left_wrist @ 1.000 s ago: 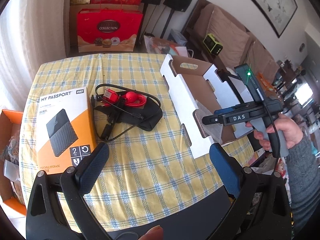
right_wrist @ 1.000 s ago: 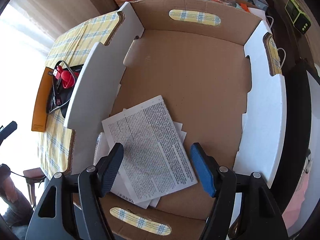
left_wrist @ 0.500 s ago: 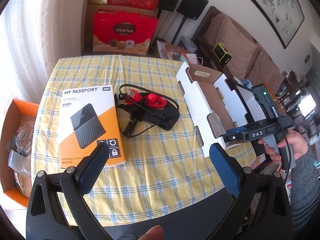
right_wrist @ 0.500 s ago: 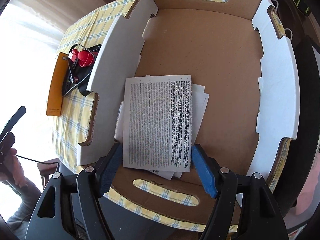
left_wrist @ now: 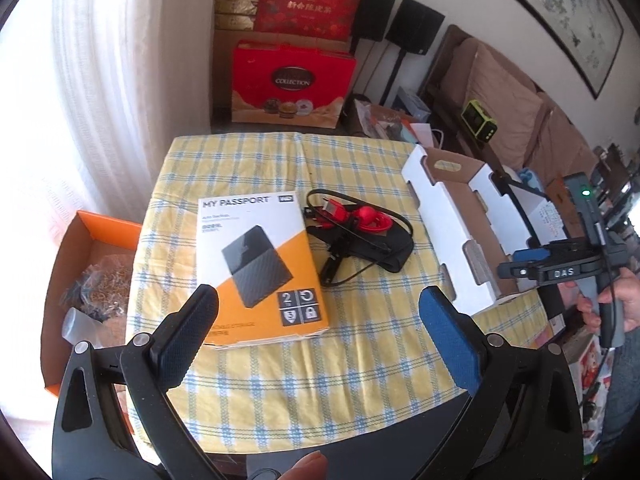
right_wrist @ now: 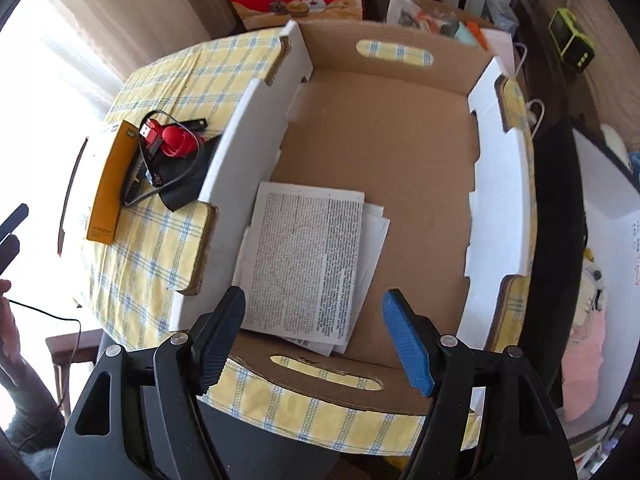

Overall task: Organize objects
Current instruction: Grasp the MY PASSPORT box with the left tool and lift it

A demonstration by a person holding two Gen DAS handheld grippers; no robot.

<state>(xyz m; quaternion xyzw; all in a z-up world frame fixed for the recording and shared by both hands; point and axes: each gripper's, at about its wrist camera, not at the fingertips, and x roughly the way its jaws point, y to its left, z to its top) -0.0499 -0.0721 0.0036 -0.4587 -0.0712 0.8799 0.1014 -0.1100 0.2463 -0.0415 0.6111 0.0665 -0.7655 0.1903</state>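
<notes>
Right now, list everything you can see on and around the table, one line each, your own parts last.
hard drive box: 1, white and orange, on the tablecloth, left part.
cables: a tangle, red and black, on a black pouch beside the hard drive box.
black pouch: 1, under the cables.
cardboard tray: 1, brown inside, white outside, right part of the table.
printed papers: a small stack, white, lying flat in the cardboard tray, near its left wall.
tablecloth: 1, yellow and blue check.
orange box: 1, on the floor left of the table.
red gift box: 1, behind the table.
left gripper: open, empty, over the table's near edge.
right gripper: open, empty, over the tray's near end.
</notes>
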